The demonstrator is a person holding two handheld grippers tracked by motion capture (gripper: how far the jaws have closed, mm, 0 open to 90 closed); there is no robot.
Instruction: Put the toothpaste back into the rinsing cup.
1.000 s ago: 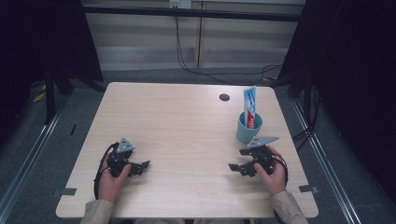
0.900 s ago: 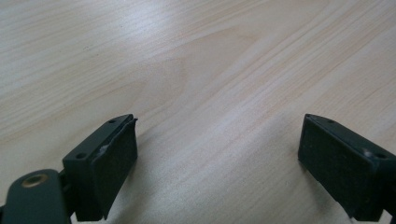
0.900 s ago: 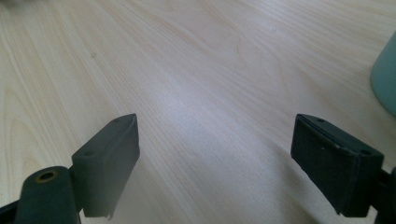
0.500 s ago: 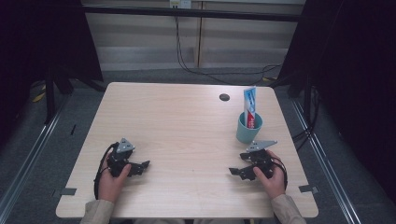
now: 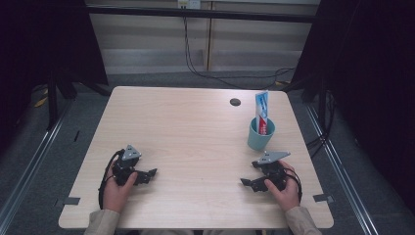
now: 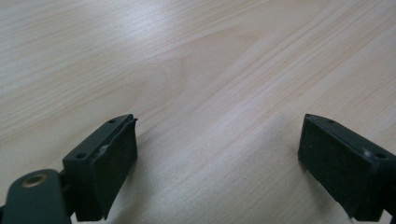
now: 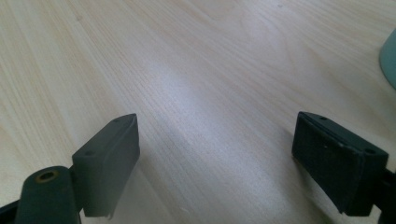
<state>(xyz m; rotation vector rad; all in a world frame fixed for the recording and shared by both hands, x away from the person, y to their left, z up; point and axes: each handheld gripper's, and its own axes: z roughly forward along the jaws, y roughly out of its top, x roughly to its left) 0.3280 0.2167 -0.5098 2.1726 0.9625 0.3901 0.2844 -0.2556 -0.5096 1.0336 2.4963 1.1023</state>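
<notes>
- A light wooden table (image 5: 195, 142) fills the middle of the high view, with a person's two hands entering from the bottom edge, each holding a black two-jaw gripper low on the tabletop.
- The left gripper (image 5: 147, 175) sits at the lower left of the frame, its jaws spread wide with nothing between them; the left gripper view shows bare wood grain between the two black jaws.
- The right gripper (image 5: 249, 183) sits at the lower right, jaws likewise spread apart and holding nothing; a grey three-cornered plate rides on top of it.
- A teal cup (image 5: 260, 136) stands right of centre, near the table's right edge and just above the right gripper in the frame; its rim edges into the upper right of the right gripper view (image 7: 388, 53).
- A toothpaste tube (image 5: 263, 112), white, blue and red, stands upright in the cup.
- A small dark round hole (image 5: 235, 102) marks the tabletop above and left of the cup.
- Black cables (image 5: 195, 54) trail down the wall at the top centre, behind the table.
</notes>
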